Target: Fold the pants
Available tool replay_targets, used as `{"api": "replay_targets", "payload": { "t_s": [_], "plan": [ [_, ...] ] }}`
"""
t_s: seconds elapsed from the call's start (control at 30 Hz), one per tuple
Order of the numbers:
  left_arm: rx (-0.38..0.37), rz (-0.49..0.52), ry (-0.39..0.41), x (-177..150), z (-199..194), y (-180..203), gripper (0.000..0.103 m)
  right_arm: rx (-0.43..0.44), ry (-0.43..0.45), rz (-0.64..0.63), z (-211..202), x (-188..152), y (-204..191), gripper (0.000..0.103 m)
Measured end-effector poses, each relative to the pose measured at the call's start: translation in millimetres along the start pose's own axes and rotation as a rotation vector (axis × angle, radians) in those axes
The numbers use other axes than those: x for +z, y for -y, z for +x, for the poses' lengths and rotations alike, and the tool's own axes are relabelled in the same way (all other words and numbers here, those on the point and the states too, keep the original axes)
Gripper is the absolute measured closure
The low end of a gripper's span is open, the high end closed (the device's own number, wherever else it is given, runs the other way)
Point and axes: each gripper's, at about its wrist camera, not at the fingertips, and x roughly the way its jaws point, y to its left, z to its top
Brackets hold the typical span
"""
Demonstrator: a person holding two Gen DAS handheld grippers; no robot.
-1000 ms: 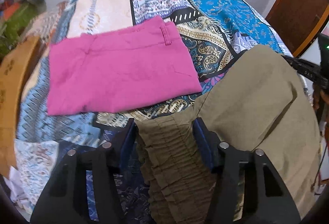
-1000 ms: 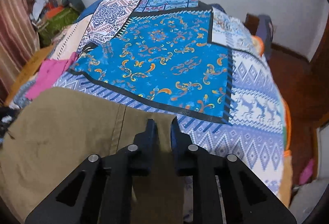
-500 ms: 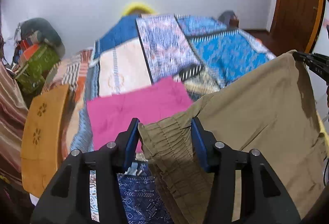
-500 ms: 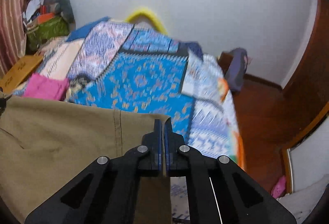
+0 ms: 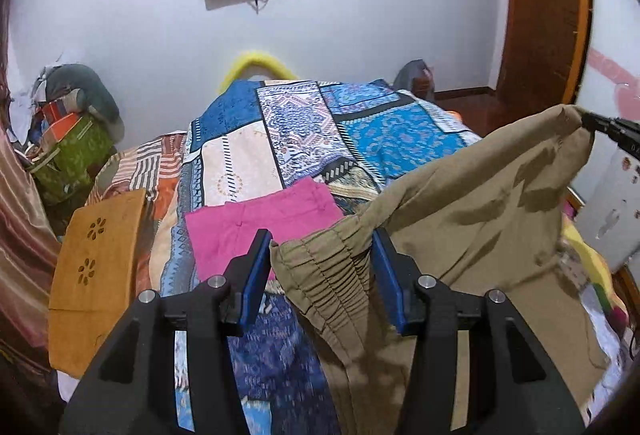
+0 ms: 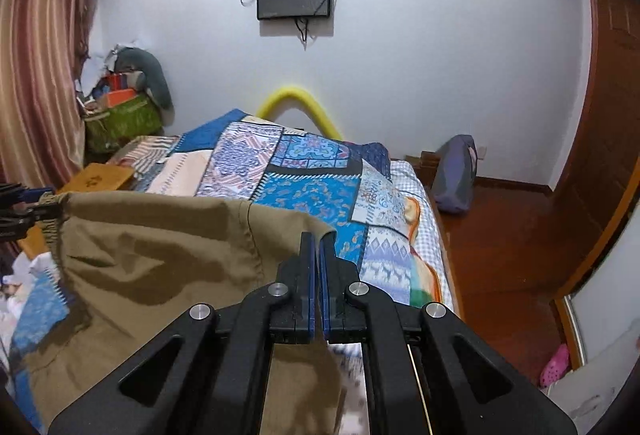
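Observation:
The olive-brown pants point(image 5: 480, 203) hang stretched in the air above the bed, held at both ends of the top edge. My left gripper point(image 5: 320, 247) is shut on the gathered elastic waistband, bunched between its blue pads point(image 5: 252, 283). My right gripper point(image 6: 319, 237) is shut on the far corner of the pants point(image 6: 160, 247), with the cloth edge pinched between its pads. In the left wrist view the right gripper point(image 5: 608, 129) shows at the far right, gripping that corner. The left gripper point(image 6: 24, 211) appears at the left edge of the right wrist view.
A folded pink garment point(image 5: 260, 227) lies on the patchwork quilt of the bed point(image 5: 240, 163). An orange wooden board point(image 5: 100, 267) stands at the bed's left side, with a green bag point(image 5: 68, 159) behind it. A wooden door point(image 6: 600, 155) and bare floor point(image 6: 500, 243) lie to the right.
Both grippers have risen, lifting the olive pants off the quilt until they hang. The right jaws closed fully on the cloth corner. The wall and the screens on it came into view.

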Motion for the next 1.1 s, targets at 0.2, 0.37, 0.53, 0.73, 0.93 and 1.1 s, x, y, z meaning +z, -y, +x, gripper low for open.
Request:
{"api": "replay_targets", "payload": {
  "t_s": [0.2, 0.37, 0.53, 0.73, 0.93, 1.1],
  "plan": [
    [-0.029, 0.052, -0.007, -38.0, -39.6, 12.5, 0.053, 0.013, -0.043, 0.01, -40.8, -38.3, -10.3, 0.101],
    [-0.051, 0.054, -0.035, -75.0, -52.8, 18.8, 0.053, 0.034, -0.076, 0.035, -66.3, -70.1, -18.6, 0.101],
    [-0.076, 0.054, -0.078, -117.0, -58.3, 25.5, 0.053, 0.055, -0.127, 0.075, -81.6, -111.4, -26.7, 0.101],
    [-0.097, 0.056, -0.15, -162.2, -53.1, 32.4, 0.053, 0.057, -0.209, 0.124, -83.5, -165.7, -36.0, 0.101],
    [-0.063, 0.108, -0.207, -192.2, -52.2, 40.8, 0.052, 0.062, -0.297, 0.153, -78.0, -208.1, -45.6, 0.1],
    [-0.057, 0.142, -0.163, -194.6, -73.4, 45.4, 0.052, 0.058, -0.321, 0.161, -85.8, -218.7, -47.3, 0.1]
  ]
}}
